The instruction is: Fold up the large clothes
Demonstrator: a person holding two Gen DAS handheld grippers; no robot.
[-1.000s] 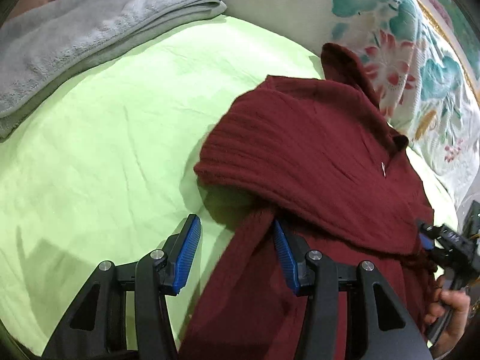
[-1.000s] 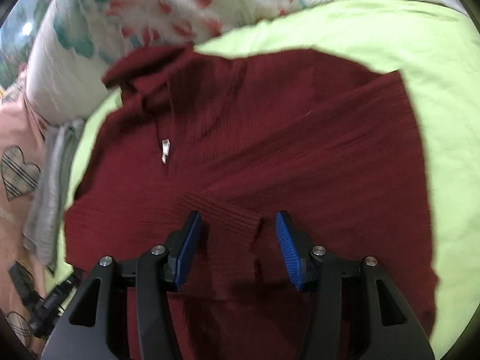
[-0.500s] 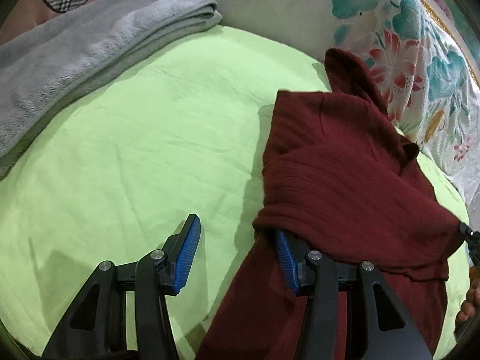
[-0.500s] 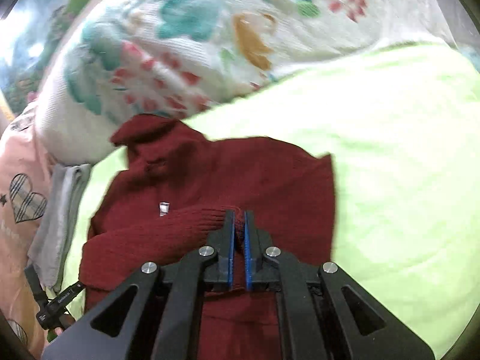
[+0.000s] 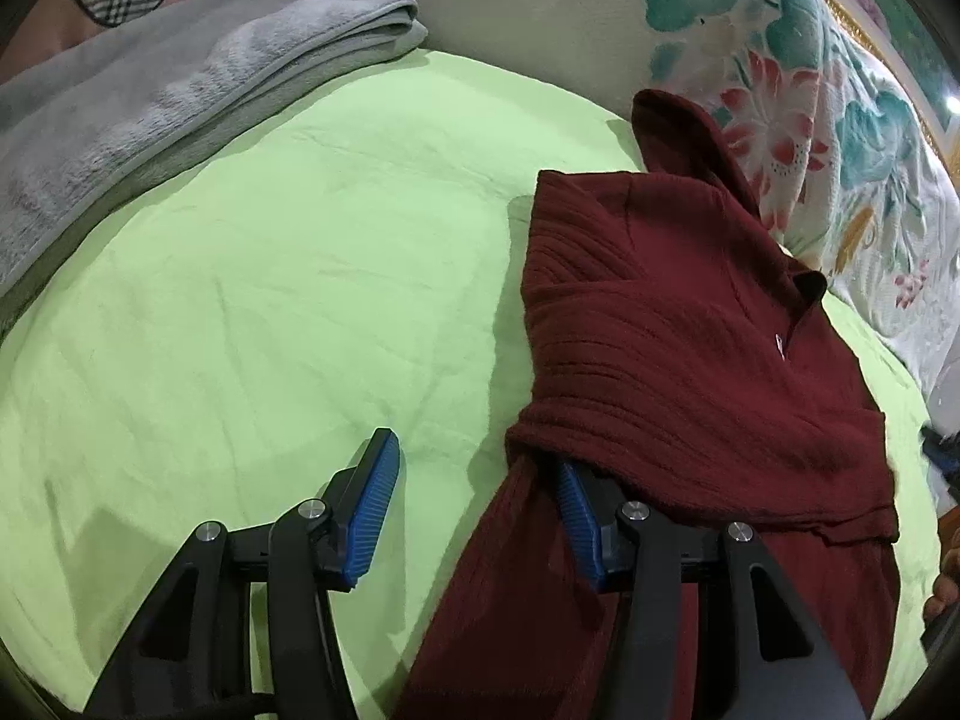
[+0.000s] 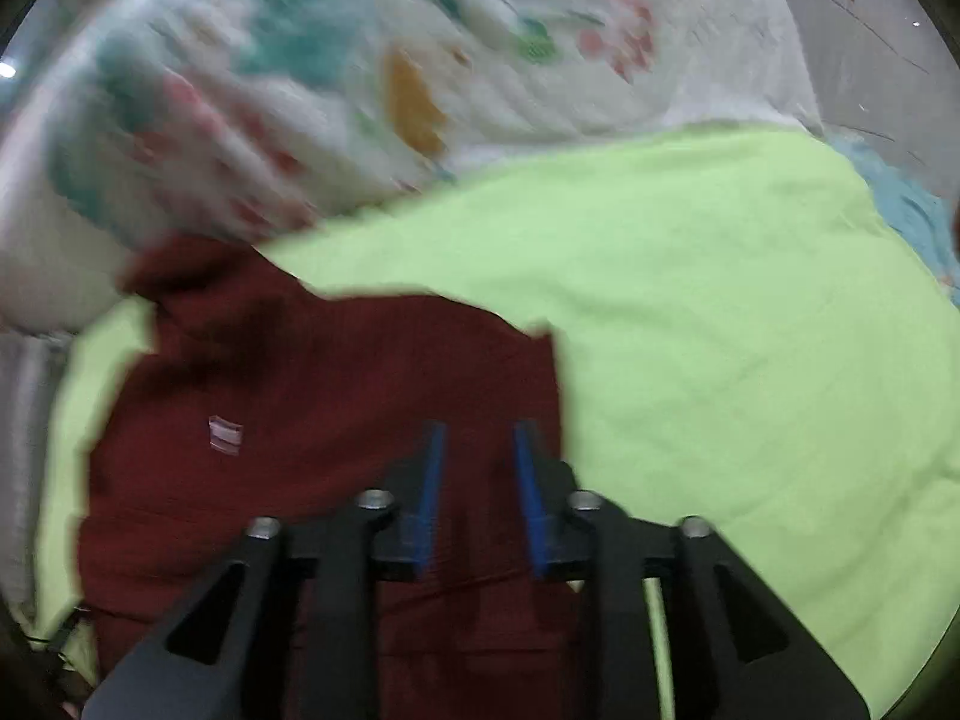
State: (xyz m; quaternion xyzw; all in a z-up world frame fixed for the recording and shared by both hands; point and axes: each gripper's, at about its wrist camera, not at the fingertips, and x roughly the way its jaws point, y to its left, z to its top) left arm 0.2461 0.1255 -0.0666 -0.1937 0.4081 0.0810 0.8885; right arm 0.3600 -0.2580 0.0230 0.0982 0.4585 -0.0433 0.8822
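Observation:
A dark red knitted sweater (image 5: 660,312) lies on the green sheet (image 5: 270,300), collar towards the floral quilt. One sleeve (image 5: 690,426) is folded across its body. My left gripper (image 5: 474,492) is open at the sweater's left edge. Its right finger (image 5: 576,516) sits under the sleeve's fold and its left finger rests over bare sheet. In the blurred right wrist view my right gripper (image 6: 474,438) hangs above the sweater (image 6: 330,420) near its right edge. Its jaws are opening and nothing is pinched between the pads.
A folded grey towel (image 5: 150,96) lies at the far left of the bed. A floral quilt (image 5: 810,120) borders the sweater's collar side and fills the top of the right wrist view (image 6: 360,90). Green sheet (image 6: 750,330) spreads right of the sweater. A hand (image 5: 945,588) shows at the right edge.
My right gripper closed on the sleeve cuff, carried it across the body, then let go and rose. The sleeve now lies folded over the sweater. The left gripper has stayed put.

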